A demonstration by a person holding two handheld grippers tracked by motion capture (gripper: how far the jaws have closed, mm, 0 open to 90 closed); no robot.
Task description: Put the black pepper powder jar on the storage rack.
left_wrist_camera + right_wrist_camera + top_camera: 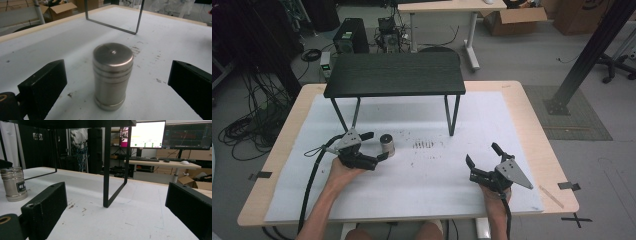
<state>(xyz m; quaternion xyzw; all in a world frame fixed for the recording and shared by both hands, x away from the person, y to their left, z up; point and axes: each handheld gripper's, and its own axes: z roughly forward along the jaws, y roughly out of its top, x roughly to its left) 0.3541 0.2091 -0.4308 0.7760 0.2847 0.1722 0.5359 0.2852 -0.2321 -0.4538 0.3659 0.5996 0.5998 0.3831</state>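
my left gripper (374, 145) sits spread wide around the upright silver metal cylinder canister (112, 75), not touching it; my right gripper (482, 155) is spread too, holding nothing.

The small label on the upright brushed-steel cylindrical canister (14, 184) is reading too small to make out in the right gripper view. The black metal shelf stand (113, 18) beyond the left gripper's jaws is being cropped at the frame's top.
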